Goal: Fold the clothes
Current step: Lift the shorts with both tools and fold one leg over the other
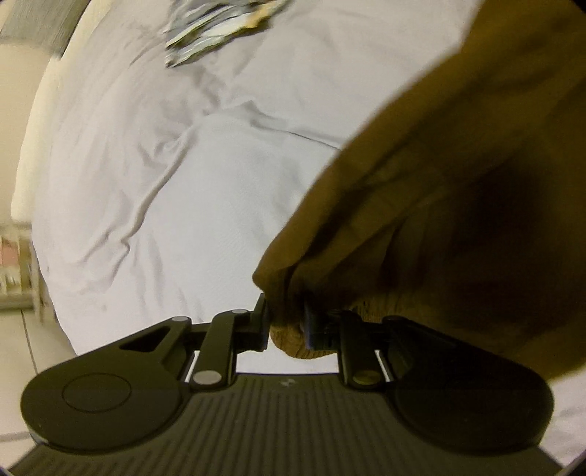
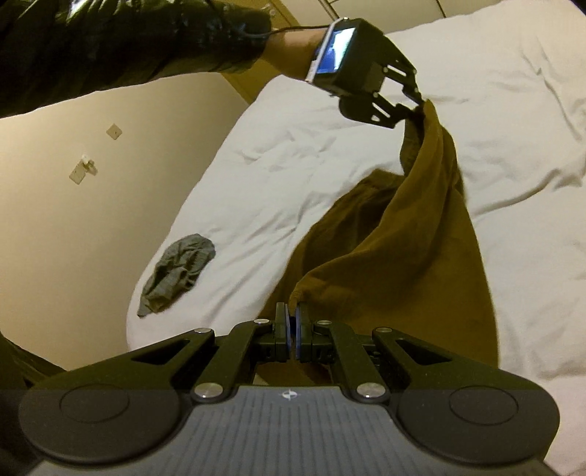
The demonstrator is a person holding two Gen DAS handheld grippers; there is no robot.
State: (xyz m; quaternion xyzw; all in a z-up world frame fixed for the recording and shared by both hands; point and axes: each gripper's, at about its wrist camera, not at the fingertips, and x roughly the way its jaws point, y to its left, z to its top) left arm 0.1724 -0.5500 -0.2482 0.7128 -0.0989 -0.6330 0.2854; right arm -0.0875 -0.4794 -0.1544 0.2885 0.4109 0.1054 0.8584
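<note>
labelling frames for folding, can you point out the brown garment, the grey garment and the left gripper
brown garment [image 2: 410, 252]: right wrist view, on its broad hanging middle
grey garment [image 2: 175, 274]: right wrist view, middle of the crumpled heap
left gripper [image 2: 415, 104]: right wrist view, fingertips pinching cloth

Left tool [image 1: 285, 324] clamped on brown garment [image 1: 439, 183], white bedding [image 1: 164, 164] beneath, patterned cloth [image 1: 219, 25] beyond
</note>
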